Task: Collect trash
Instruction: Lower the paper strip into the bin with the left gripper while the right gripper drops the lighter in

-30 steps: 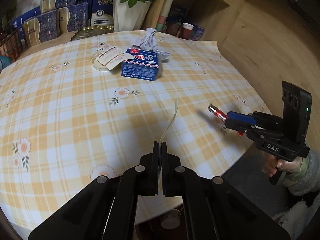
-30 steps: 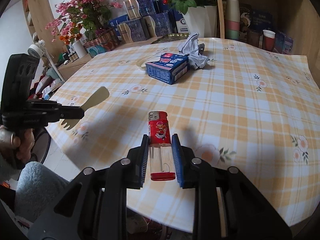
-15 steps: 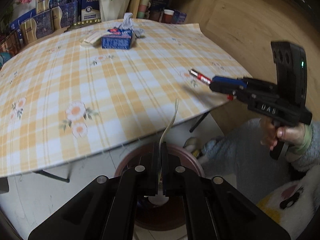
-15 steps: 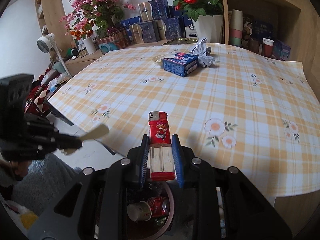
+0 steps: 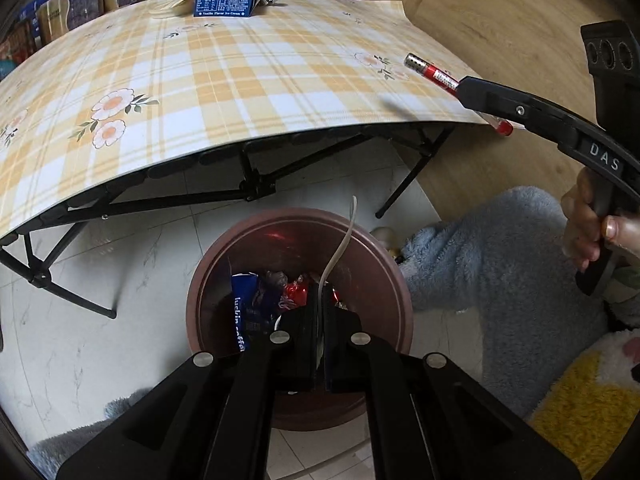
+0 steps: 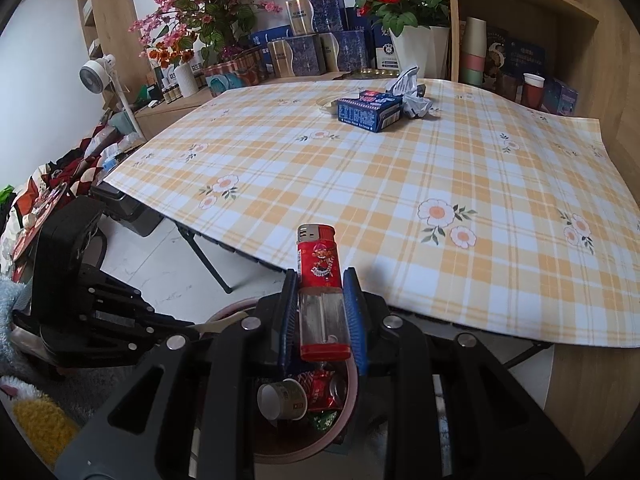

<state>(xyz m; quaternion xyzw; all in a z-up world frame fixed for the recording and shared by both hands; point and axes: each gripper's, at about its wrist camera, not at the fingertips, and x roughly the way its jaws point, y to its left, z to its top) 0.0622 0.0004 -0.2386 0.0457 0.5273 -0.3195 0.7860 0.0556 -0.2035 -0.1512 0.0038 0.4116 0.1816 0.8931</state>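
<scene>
Two handheld grippers hover over a round brown trash bin (image 5: 384, 256) standing on the pale tiled floor beside a folding table (image 5: 248, 80) covered in a yellow-and-white plaid cloth printed with daisies. Left gripper (image 5: 319, 320): its black jaws are pressed fully together on a thin, pale, curved strip (image 5: 340, 248), possibly a flat stick or a slip of paper, which rises from between the fingers and arcs over the bin's opening. Right gripper (image 6: 322, 312): its blue-padded jaws stand only slightly apart, clamped on the clear lower body of a red disposable lighter (image 6: 320, 280), held upright with its metal top toward the table edge and the bin directly beneath it. In the left wrist view the same lighter pokes out of the right gripper near the table's corner, and a person's hand (image 5: 592, 224) grips the handle, above a fluffy blue-grey sleeve or trouser leg. Inside the bin lie a small paper cup (image 6: 282, 400), a blue wrapper (image 5: 244, 312) and shiny red wrappers (image 6: 320, 394). Far back on the table sit a blue carton (image 6: 370, 110), crumpled white paper (image 6: 412, 96) just beside it, and a shallow round lid or dish, hard to make out. Boxes, a white pot of red roses (image 6: 400, 12) and pink artificial blossoms line the shelving behind.
</scene>
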